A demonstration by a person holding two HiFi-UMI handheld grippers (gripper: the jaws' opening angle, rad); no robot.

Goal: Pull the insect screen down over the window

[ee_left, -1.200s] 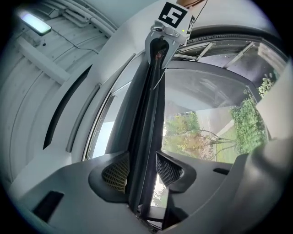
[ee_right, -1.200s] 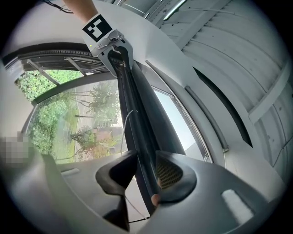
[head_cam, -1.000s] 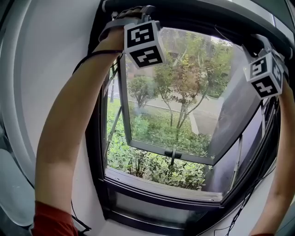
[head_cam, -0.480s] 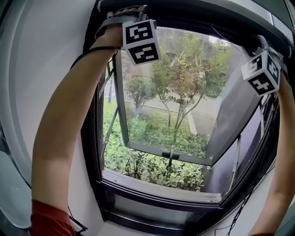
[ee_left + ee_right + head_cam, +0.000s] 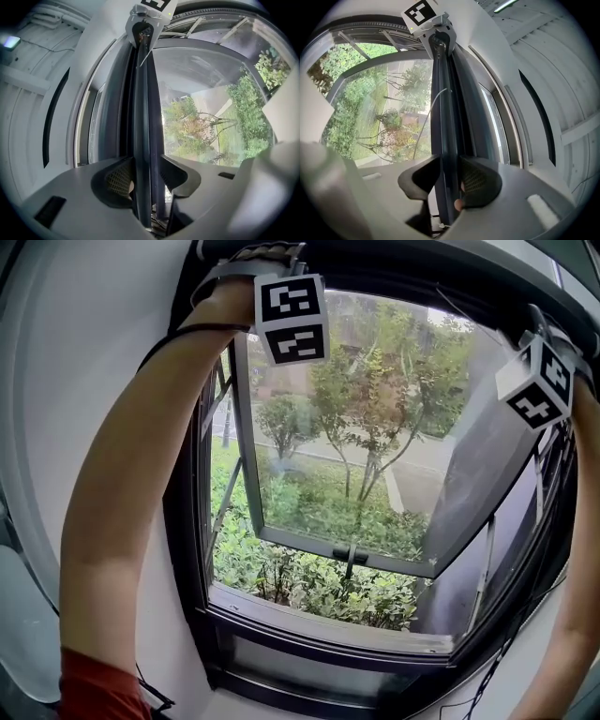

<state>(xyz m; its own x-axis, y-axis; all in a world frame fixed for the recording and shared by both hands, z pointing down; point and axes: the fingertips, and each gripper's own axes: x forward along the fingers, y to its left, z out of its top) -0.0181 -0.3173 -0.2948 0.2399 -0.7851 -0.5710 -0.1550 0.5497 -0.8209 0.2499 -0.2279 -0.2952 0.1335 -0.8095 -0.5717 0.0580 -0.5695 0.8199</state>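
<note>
Left tongs (image 5: 149,177) and right tongs (image 5: 450,181) each apparently clamp the screen bar (image 5: 142,108)

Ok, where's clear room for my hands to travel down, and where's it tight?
Free: the opening between left arm and right arm, down to the sill. Crowded: the top, where left tongs and right tongs clamp the screen bar under the frame.
</note>
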